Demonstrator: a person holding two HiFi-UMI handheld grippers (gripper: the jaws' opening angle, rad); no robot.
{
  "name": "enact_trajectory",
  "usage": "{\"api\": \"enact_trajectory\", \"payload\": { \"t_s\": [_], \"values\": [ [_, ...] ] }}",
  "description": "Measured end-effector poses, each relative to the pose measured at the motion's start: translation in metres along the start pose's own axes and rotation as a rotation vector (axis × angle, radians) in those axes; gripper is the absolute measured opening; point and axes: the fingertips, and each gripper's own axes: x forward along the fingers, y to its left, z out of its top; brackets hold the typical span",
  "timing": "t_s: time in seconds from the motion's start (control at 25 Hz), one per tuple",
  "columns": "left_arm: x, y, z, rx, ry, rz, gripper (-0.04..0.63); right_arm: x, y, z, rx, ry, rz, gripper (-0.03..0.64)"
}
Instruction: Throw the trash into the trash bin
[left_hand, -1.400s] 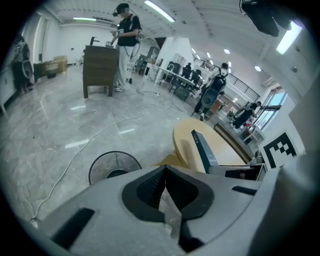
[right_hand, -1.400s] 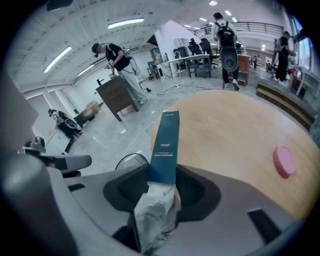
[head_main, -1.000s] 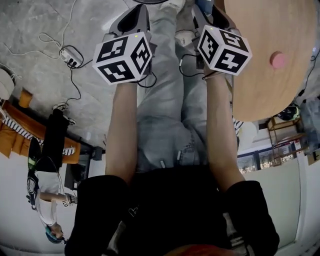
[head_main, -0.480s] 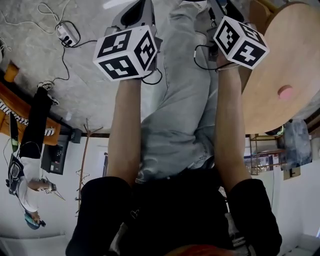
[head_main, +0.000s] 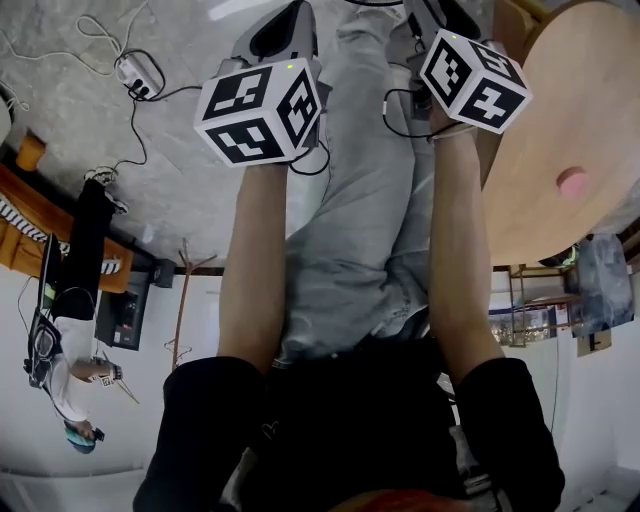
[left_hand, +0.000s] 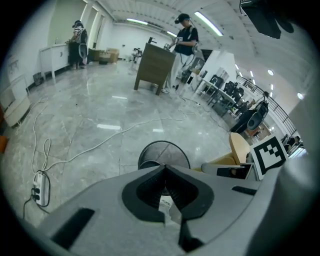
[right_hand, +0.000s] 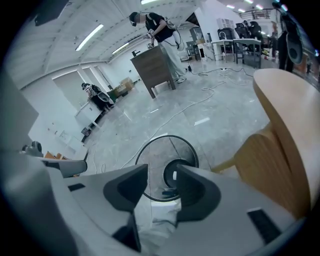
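1. Grey polished floor (left_hand: 100, 115) runs across the whole room, with cables (left_hand: 100, 145) trailing over it
2. Round wooden desk (head_main: 560, 120) stands at the person's right
3. Wire trash bin (right_hand: 155, 160) sits on the floor beside the desk, below both grippers
4. Right gripper (right_hand: 163, 167): fingers (right_hand: 127, 192) apart, just been opening, nothing pinched between them
5. Left gripper (left_hand: 165, 167): fingers (left_hand: 150, 187) together at the tips
6. Small pink lump (head_main: 572, 181) lies on the desk
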Motion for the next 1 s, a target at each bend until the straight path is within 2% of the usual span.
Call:
{"api": "enact_trajectory", "payload": {
  "t_s": [0.16,0.28,0.44,0.68,0.8,1.0],
  "values": [
    [0.001,-0.019,0.015,0.062,0.018,-0.034,0.006,-0.019,-0.007,0.007,0.079,-0.042,-0.009,0.087],
    [0.004,-0.044,0.023,0.113,0.038,-0.069,0.006,-0.041,-0.018,0.014,0.145,-0.083,-0.002,0.043],
    [0.012,-0.09,0.026,0.192,0.075,-0.13,0.006,-0.071,-0.033,0.022,0.195,-0.124,0.039,0.023],
    [0.017,-0.163,0.015,0.391,0.173,-0.246,0.006,-0.127,-0.064,0.03,0.311,-0.276,0.038,0.02],
    [0.026,-0.201,0.008,0.462,0.213,-0.282,0.006,-0.156,-0.096,0.028,0.371,-0.336,-0.002,0.02],
    [0.036,-0.268,-0.002,0.617,0.269,-0.387,0.006,-0.207,-0.148,0.007,0.515,-0.446,-0.14,0.02]
  ]
}}
